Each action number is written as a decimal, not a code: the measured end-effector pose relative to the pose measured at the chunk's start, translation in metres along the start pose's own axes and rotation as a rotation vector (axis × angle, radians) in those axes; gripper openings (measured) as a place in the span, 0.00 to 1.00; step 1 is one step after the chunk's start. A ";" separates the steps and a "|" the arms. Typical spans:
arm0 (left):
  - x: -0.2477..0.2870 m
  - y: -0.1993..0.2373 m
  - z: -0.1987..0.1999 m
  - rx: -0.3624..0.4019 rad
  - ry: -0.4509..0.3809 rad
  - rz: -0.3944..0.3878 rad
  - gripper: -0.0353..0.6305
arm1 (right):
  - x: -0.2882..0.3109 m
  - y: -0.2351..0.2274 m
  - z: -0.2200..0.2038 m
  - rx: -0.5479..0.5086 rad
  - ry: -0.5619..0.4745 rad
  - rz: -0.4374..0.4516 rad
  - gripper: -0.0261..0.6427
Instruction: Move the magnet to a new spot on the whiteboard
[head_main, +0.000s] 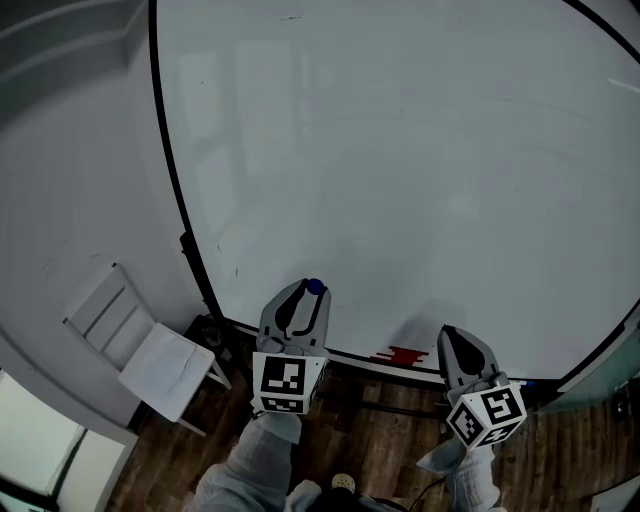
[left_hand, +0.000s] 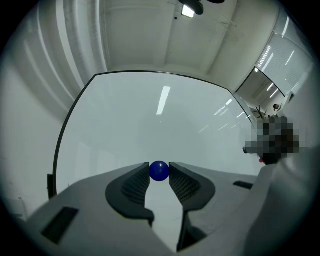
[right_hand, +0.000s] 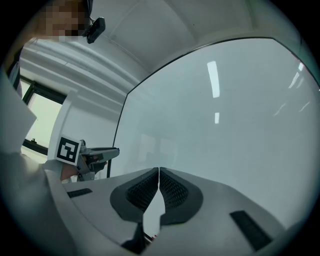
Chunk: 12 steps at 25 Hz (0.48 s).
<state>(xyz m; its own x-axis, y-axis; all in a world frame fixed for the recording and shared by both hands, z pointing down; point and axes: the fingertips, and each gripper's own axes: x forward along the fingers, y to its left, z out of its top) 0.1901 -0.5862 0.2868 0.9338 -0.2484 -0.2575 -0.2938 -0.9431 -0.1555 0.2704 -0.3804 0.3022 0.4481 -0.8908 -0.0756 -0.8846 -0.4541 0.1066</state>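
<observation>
A big whiteboard (head_main: 400, 150) with a thin black edge fills most of the frame. The left tool (head_main: 312, 292) is at the bottom middle and points up at the board. A small blue magnet (head_main: 315, 286) sits right at its tip, low on the board. The right tool (head_main: 447, 333) is lower and further right, and its tip is near the board's bottom edge. Each tool has a cube with black and white squares, and grey sleeves (head_main: 255, 465) show under them. Some red marks (head_main: 400, 355) lie on the bottom edge between the two tools. A white chair (head_main: 150, 355) stands at the lower left on a dark wood floor (head_main: 380, 430).
</observation>
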 end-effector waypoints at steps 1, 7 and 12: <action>-0.001 0.003 -0.004 -0.012 0.005 0.007 0.24 | 0.001 0.001 -0.003 0.000 0.007 0.005 0.08; 0.001 0.024 -0.022 -0.035 0.042 0.061 0.24 | 0.012 0.007 -0.012 -0.003 0.023 0.030 0.08; 0.010 0.039 -0.033 -0.032 0.063 0.093 0.24 | 0.025 0.011 -0.019 -0.005 0.036 0.056 0.08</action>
<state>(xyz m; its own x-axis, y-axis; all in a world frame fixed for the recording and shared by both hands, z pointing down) 0.1942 -0.6330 0.3096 0.9139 -0.3479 -0.2092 -0.3743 -0.9216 -0.1025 0.2747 -0.4080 0.3198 0.4020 -0.9150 -0.0340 -0.9079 -0.4032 0.1145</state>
